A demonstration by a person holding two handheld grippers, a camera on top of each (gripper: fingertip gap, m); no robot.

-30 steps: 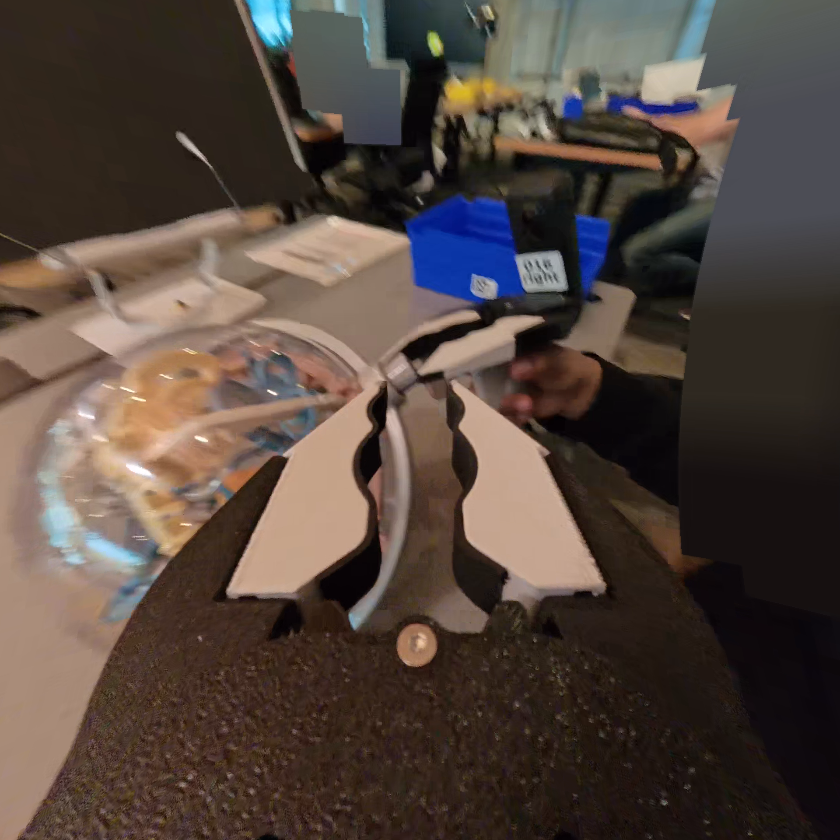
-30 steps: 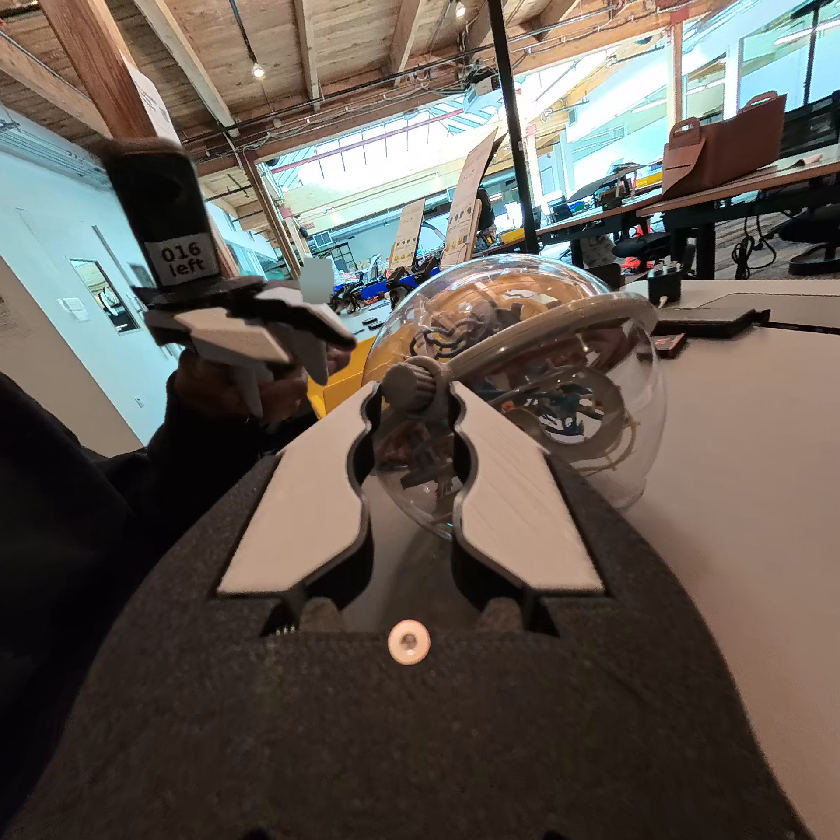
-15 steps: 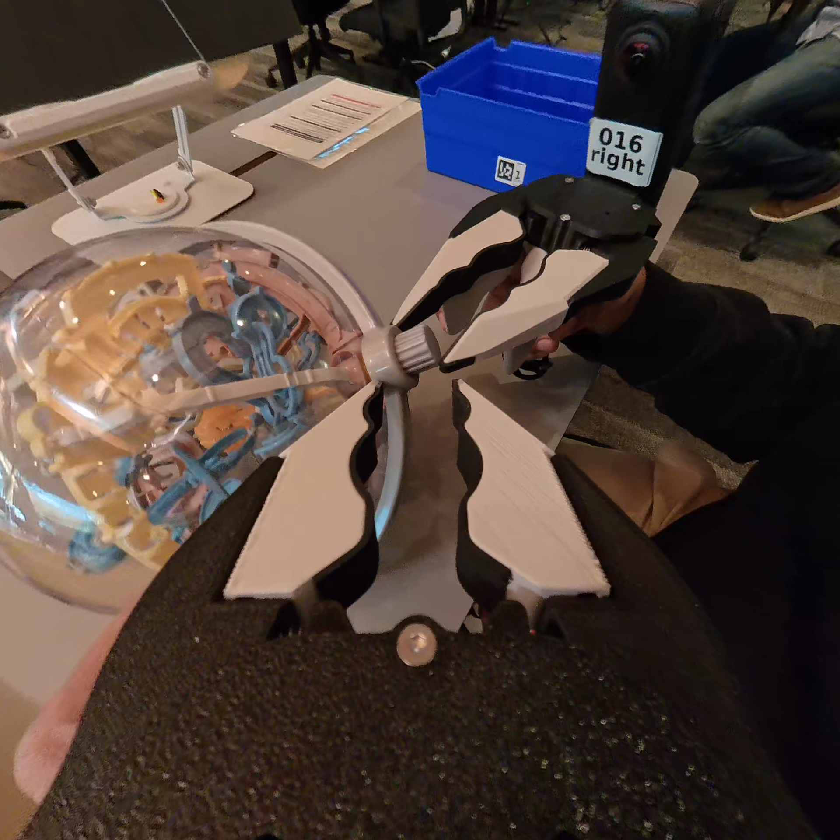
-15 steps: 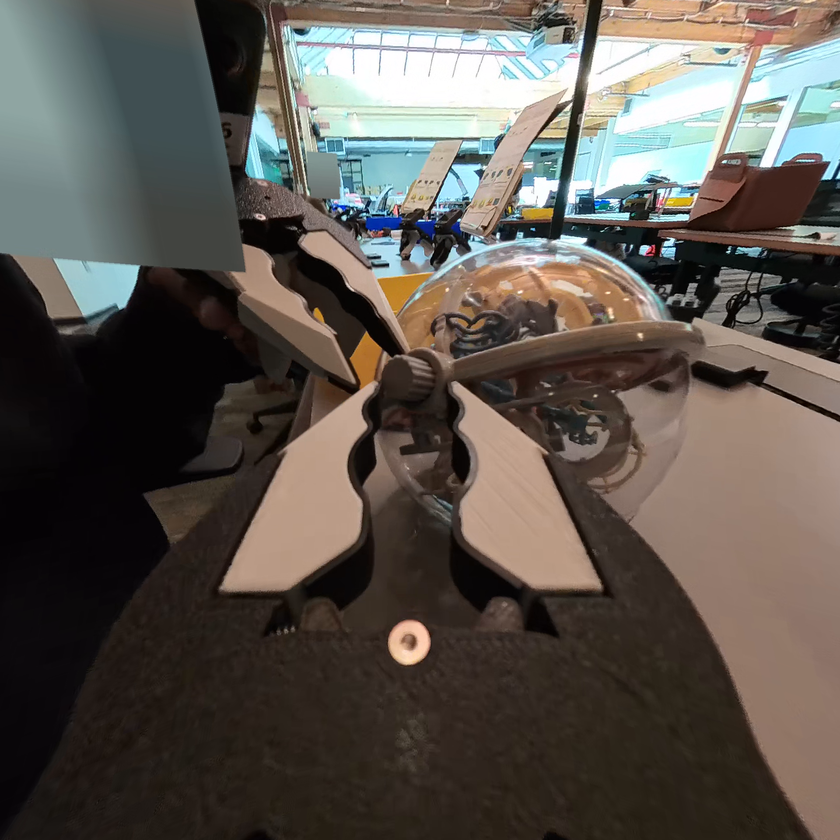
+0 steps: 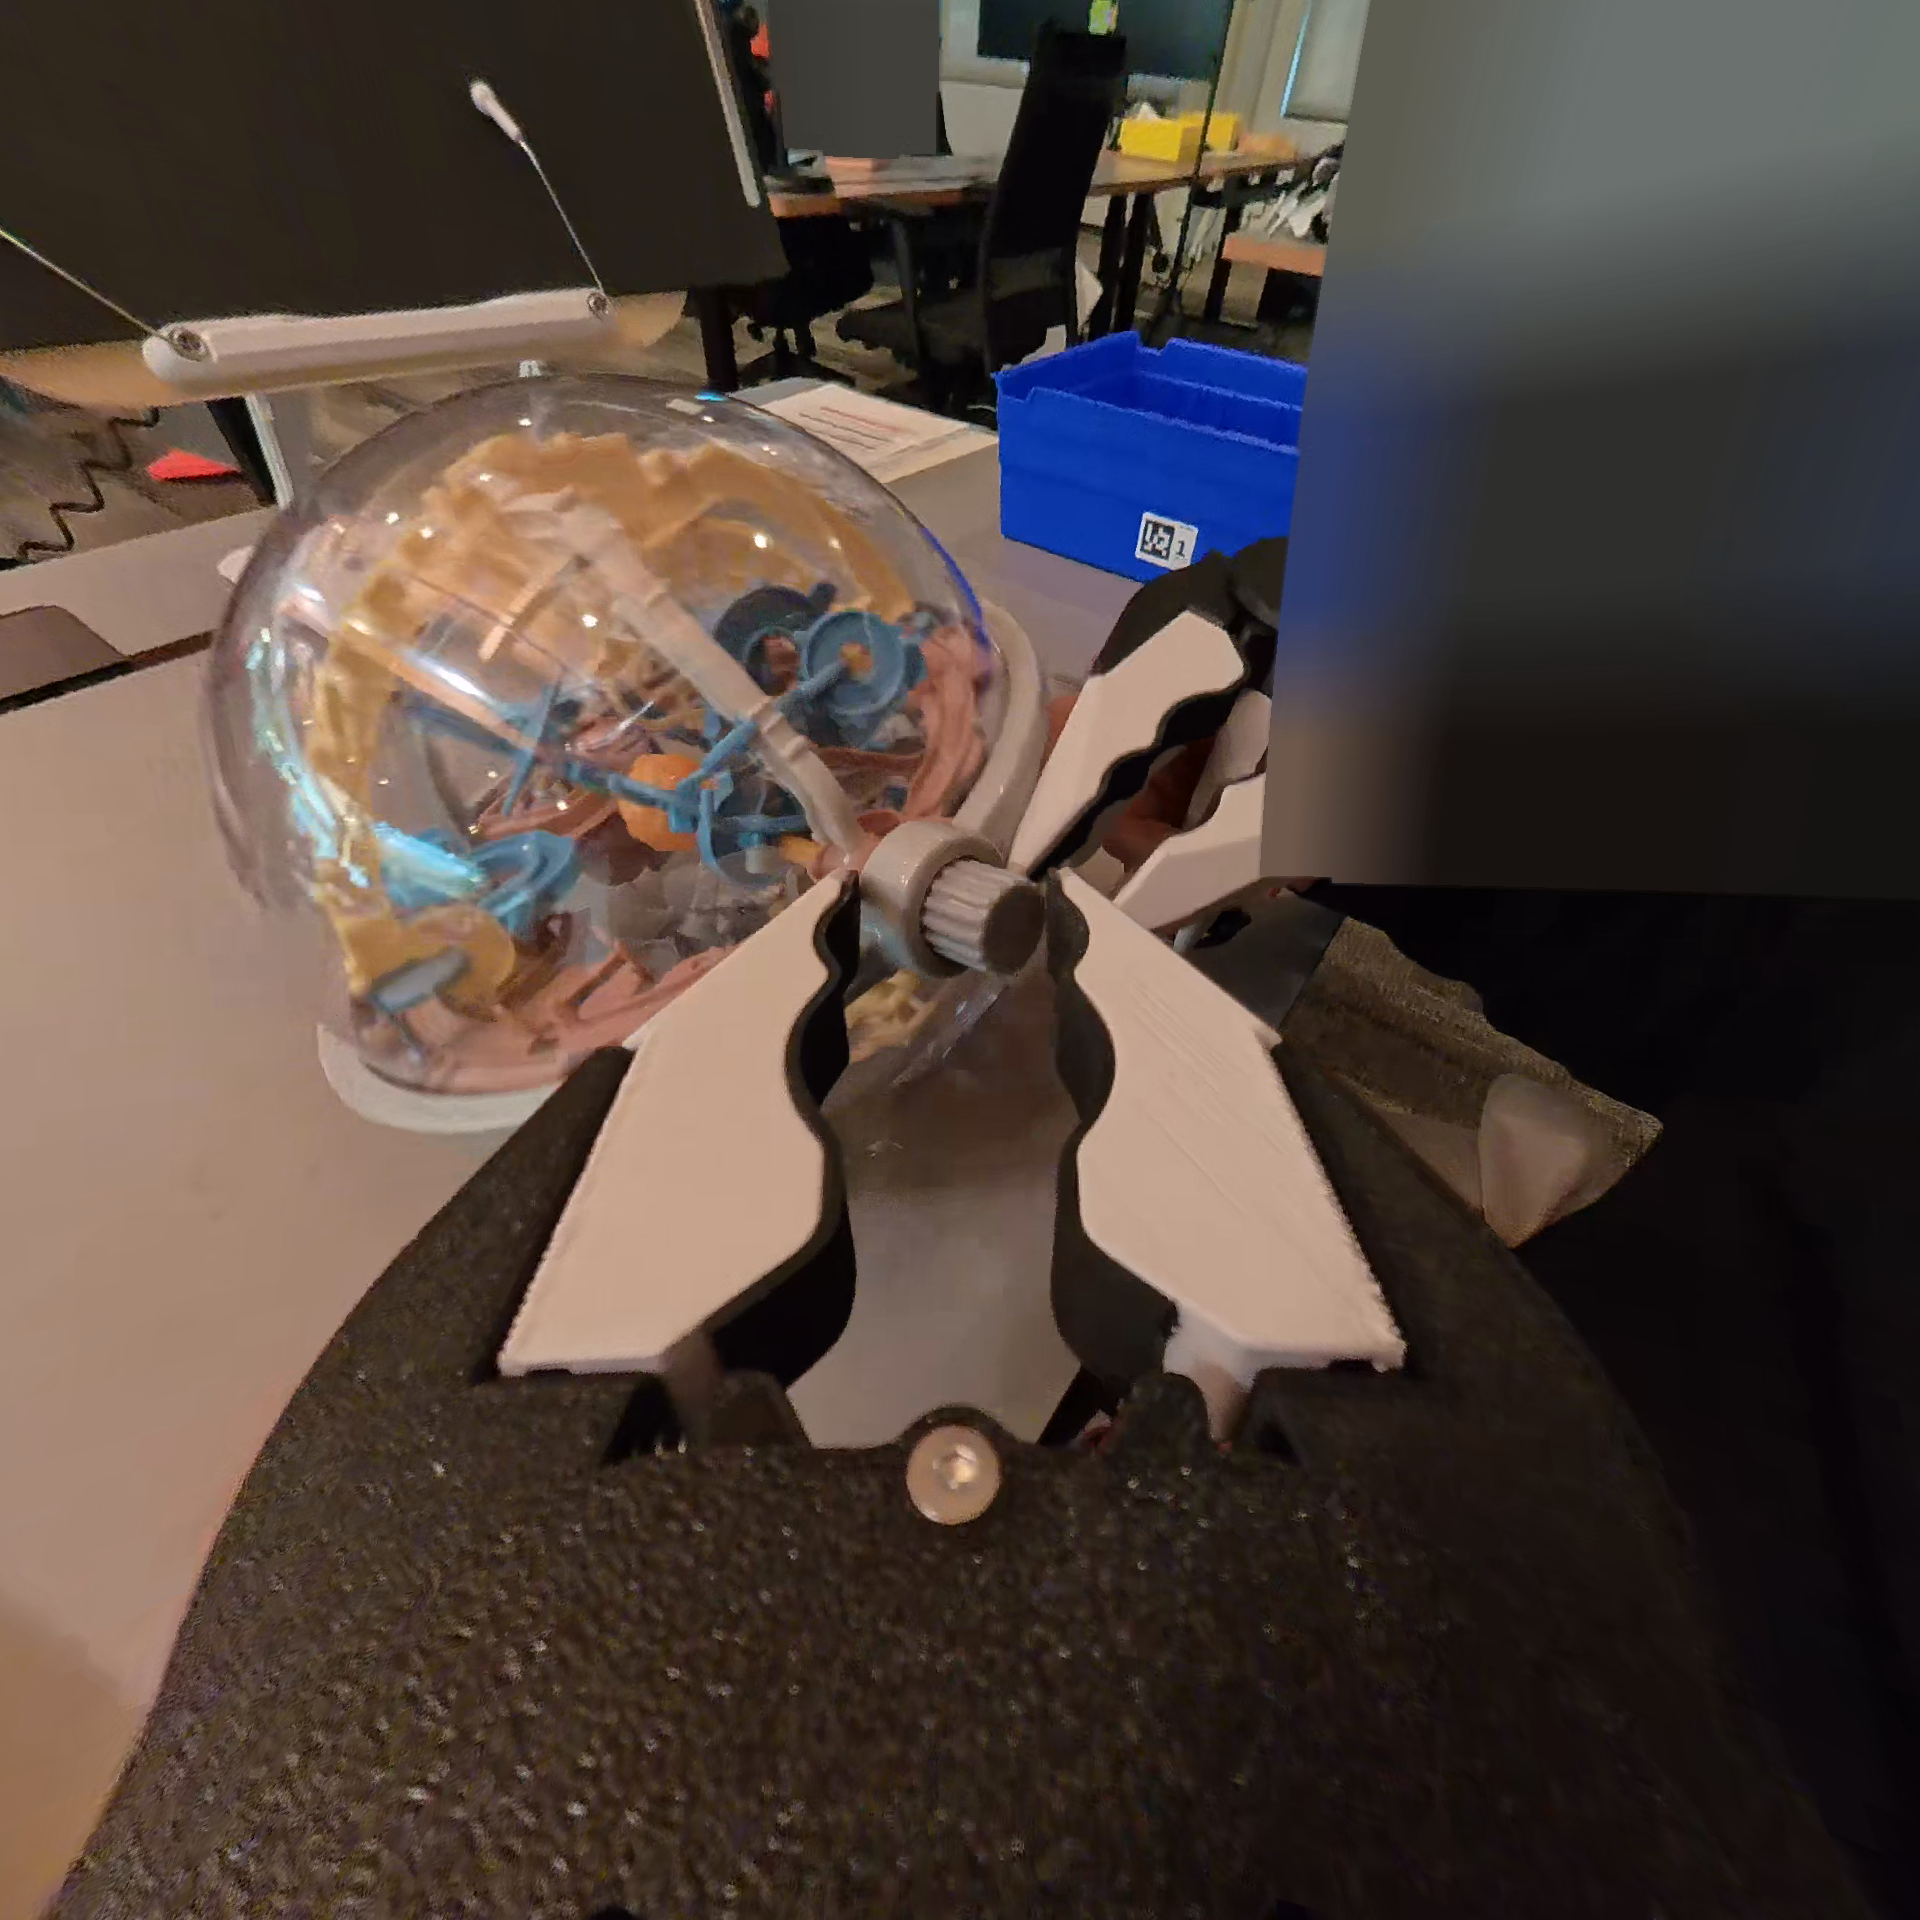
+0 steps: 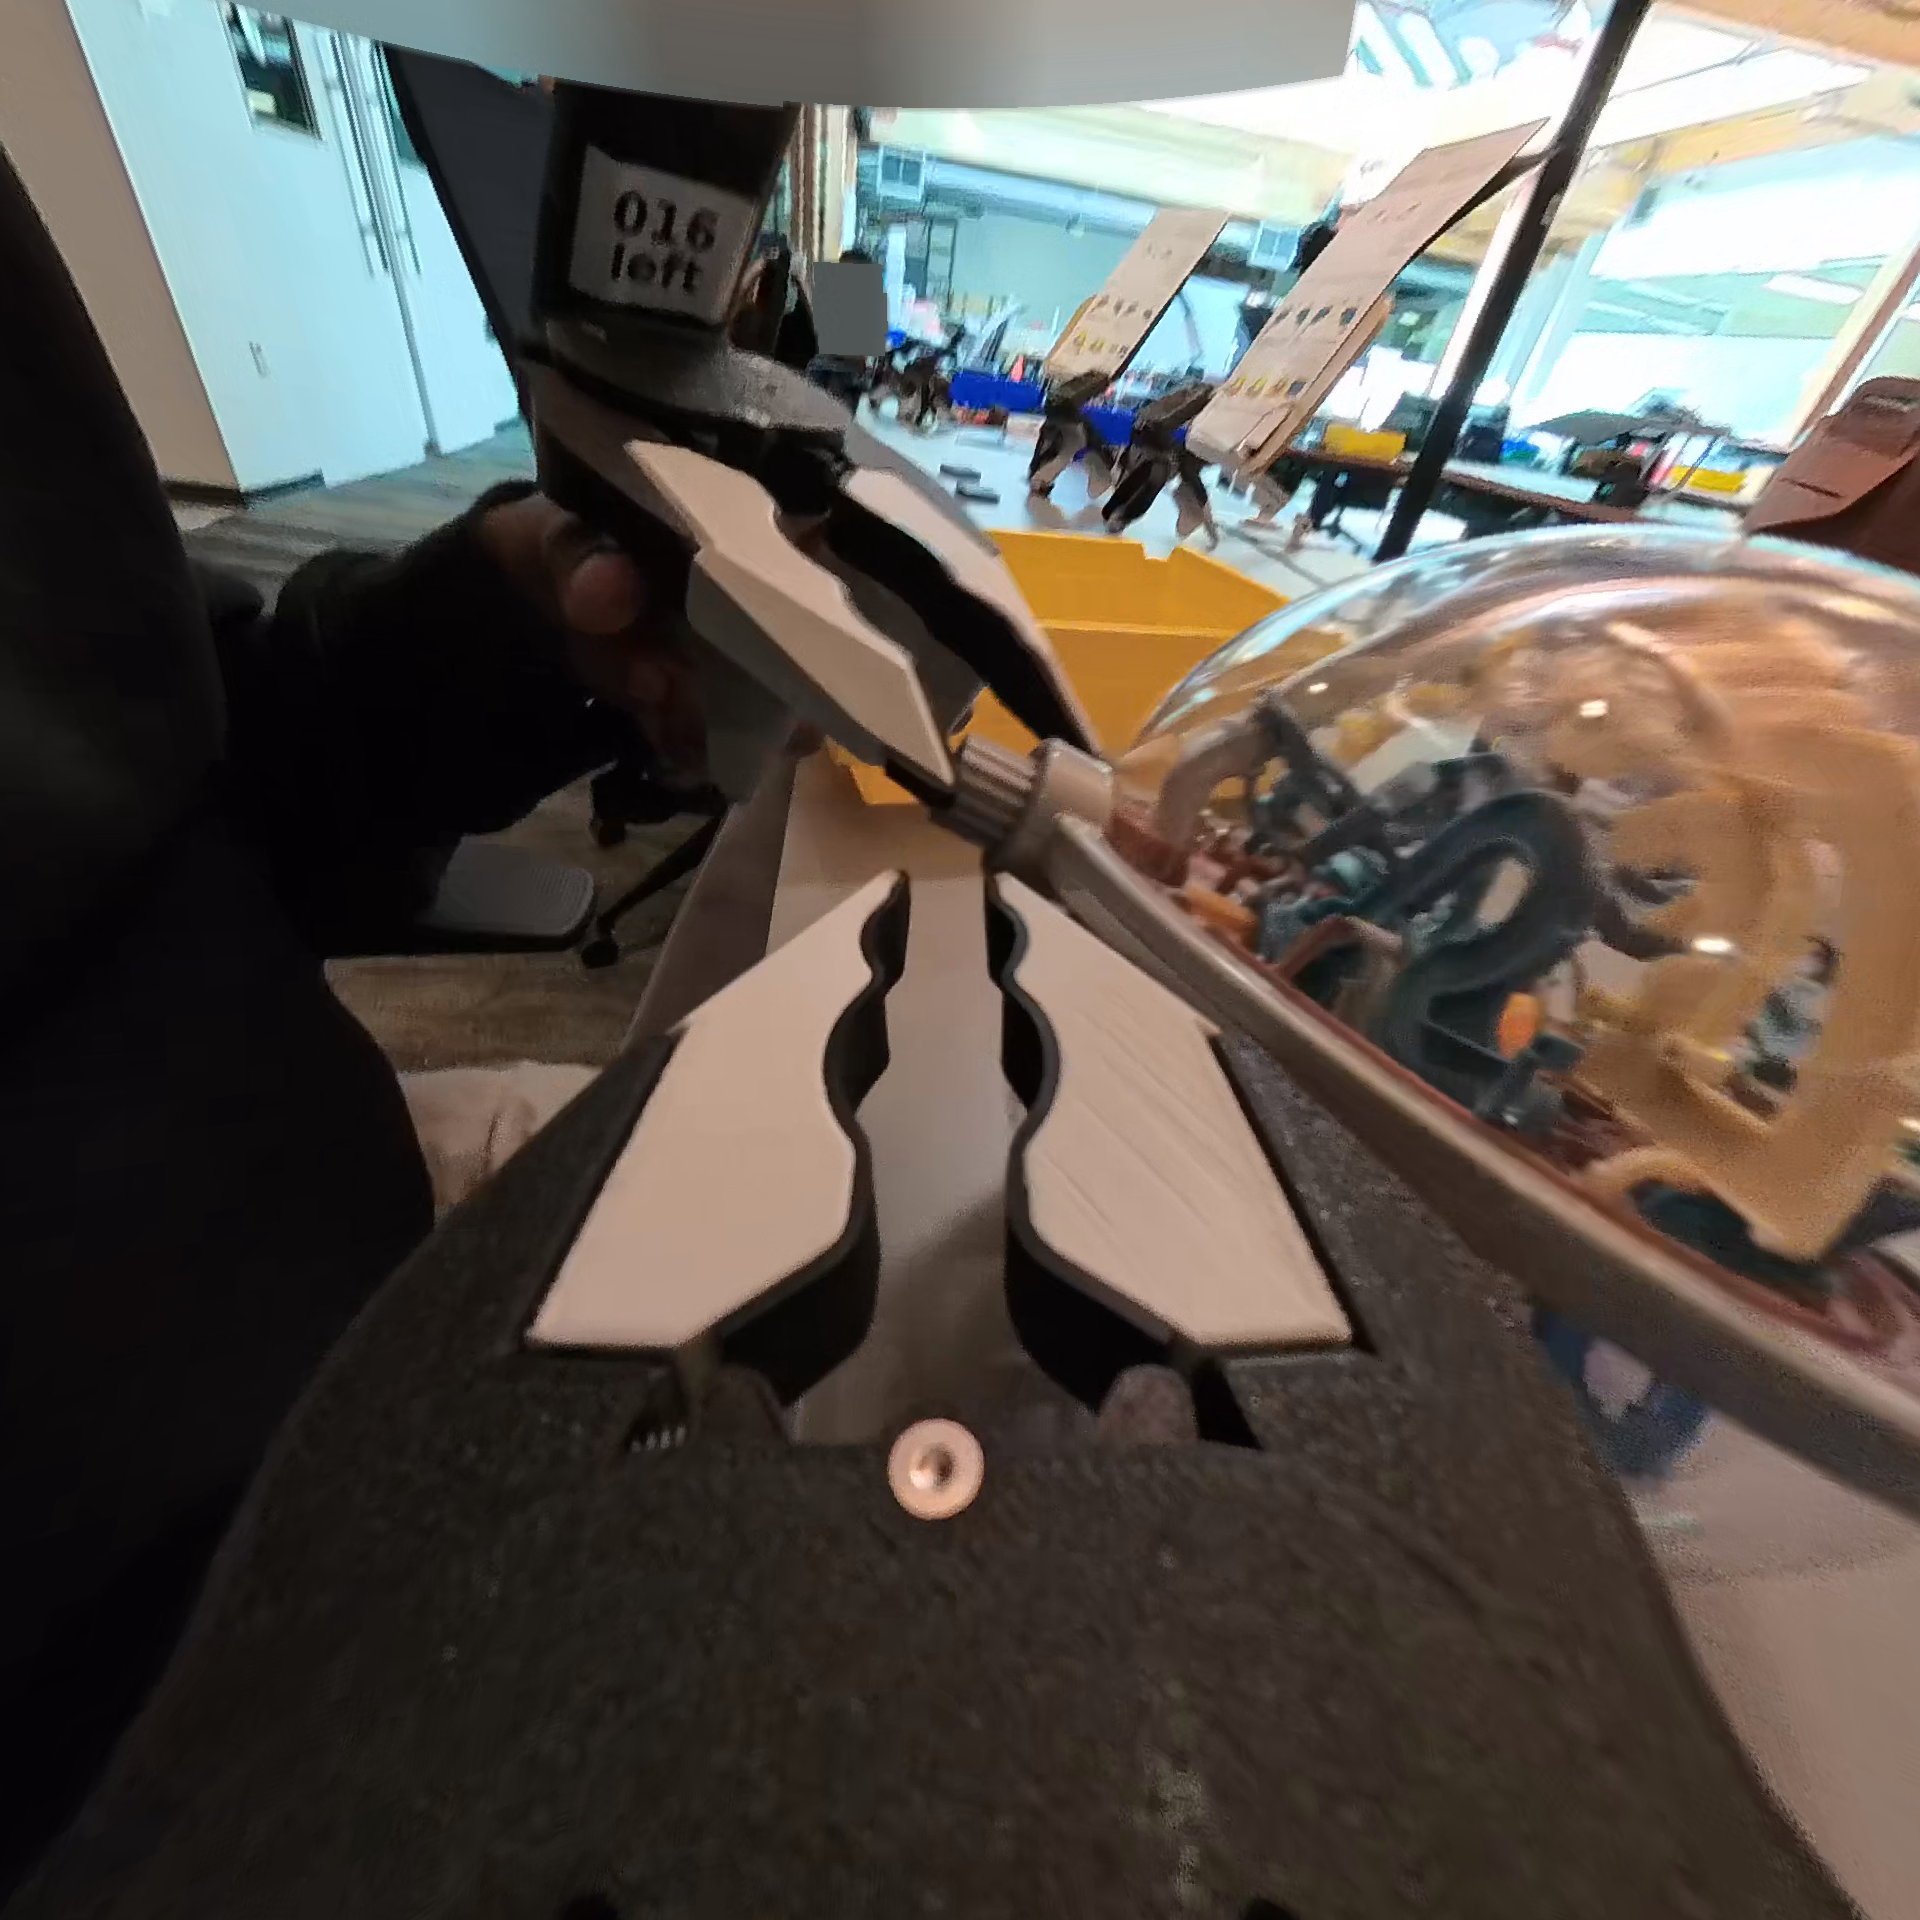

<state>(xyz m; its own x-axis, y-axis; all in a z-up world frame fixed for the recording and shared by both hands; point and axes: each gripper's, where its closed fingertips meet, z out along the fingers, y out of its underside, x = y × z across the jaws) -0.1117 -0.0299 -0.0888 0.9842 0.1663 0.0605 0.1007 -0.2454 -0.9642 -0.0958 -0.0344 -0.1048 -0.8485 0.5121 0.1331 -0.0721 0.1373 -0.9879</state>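
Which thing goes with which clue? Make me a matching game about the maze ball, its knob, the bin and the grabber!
Things:
1. ribbed knob
2. maze ball
3. storage bin behind the ball
4. right gripper

Clues:
A. blue
B. empty, jaws apart
C. clear, sitting on a white base
D. grey, pinched by the left gripper

Pairs: 1-D, 2-C, 3-A, 4-B

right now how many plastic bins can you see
2: a blue bin on the table behind the maze ball, and a yellow bin beyond the table edge. Others may be hidden.
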